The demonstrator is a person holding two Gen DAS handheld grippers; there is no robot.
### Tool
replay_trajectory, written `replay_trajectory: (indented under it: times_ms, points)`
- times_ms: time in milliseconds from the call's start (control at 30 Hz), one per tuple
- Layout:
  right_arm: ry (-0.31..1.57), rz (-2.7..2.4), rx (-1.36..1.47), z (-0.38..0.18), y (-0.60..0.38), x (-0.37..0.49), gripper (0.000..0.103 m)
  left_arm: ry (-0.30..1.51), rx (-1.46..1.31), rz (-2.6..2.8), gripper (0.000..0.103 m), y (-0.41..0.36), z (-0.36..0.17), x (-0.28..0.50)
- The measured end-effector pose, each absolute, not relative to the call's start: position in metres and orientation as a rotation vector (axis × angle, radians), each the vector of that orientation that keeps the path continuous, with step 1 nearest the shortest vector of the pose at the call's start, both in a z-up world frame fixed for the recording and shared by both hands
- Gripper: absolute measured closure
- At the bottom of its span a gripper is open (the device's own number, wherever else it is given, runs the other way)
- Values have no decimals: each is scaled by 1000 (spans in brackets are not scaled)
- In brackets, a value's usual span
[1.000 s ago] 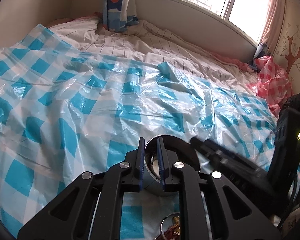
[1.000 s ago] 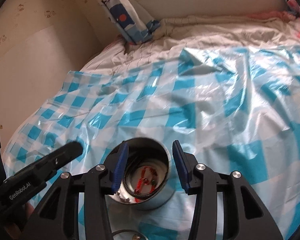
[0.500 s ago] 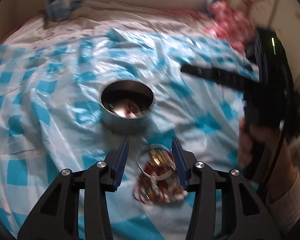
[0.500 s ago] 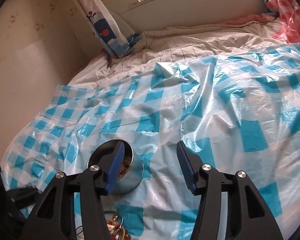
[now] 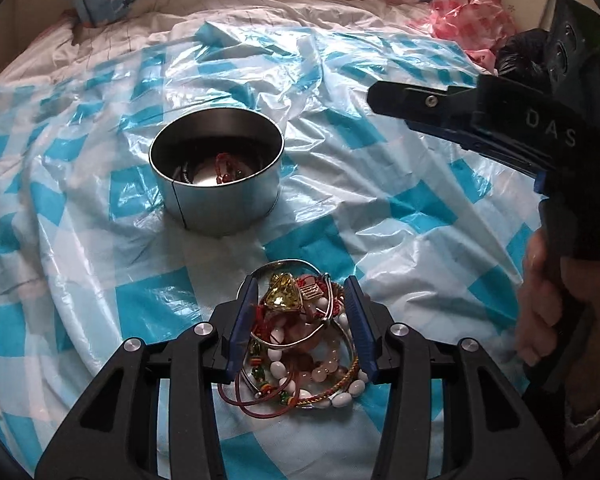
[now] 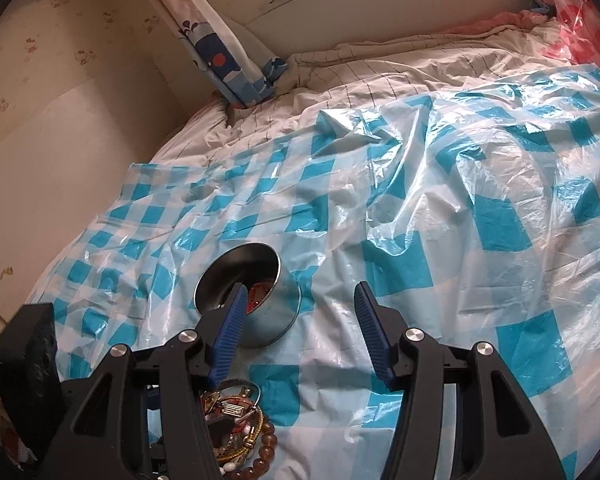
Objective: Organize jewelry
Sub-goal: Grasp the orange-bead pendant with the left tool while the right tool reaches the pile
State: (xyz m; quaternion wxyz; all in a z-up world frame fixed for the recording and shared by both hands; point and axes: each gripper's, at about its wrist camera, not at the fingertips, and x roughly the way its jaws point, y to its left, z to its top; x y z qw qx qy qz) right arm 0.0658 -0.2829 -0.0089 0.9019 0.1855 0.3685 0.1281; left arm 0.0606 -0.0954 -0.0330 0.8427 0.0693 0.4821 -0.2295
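A round metal tin (image 5: 216, 176) stands on the blue-checked plastic sheet (image 5: 380, 184); a few red beads and a dark band lie inside. A tangled pile of jewelry (image 5: 300, 340), bangles, beads and a yellow stone, lies in front of it. My left gripper (image 5: 302, 292) is open, its blue fingers on either side of the pile's top. My right gripper (image 6: 298, 296) is open and empty above the sheet, right of the tin (image 6: 252, 300). The pile also shows at the bottom of the right wrist view (image 6: 236, 436).
The sheet covers a bed with a striped quilt (image 5: 260, 12). A blue patterned curtain (image 6: 224, 56) hangs at the back. A pink checked bag (image 5: 468, 12) lies at the far right. The right gripper's body (image 5: 520, 128) and the hand holding it fill the right side.
My left gripper left the tin, opened, pulled back and lowered around the jewelry pile. My right gripper lifted away from the tin and drew back to the right.
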Motion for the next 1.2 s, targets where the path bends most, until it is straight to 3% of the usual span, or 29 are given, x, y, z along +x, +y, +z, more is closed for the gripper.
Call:
replay_trajectory:
  times_ms: [100, 233, 367, 900, 1033, 1100, 1200]
  points:
    - [764, 260, 392, -11, -287, 66, 49, 1019, 129, -479, 63, -92, -33, 63]
    - [770, 262, 391, -12, -286, 67, 49, 1051, 127, -465, 84, -90, -40, 67]
    - [782, 267, 380, -15, -283, 68, 49, 1026, 131, -457, 88, -87, -34, 65]
    - [986, 439, 270, -47, -236, 76, 49, 844, -222, -539, 88, -24, 26, 69]
    - [1023, 472, 244, -55, -225, 76, 64, 807, -252, -531, 88, -16, 33, 68]
    - [1040, 477, 242, -58, -223, 77, 76, 808, -256, -523, 88, -14, 33, 68]
    - [1061, 486, 240, -63, -222, 77, 80, 804, -251, -525, 88, -13, 34, 68]
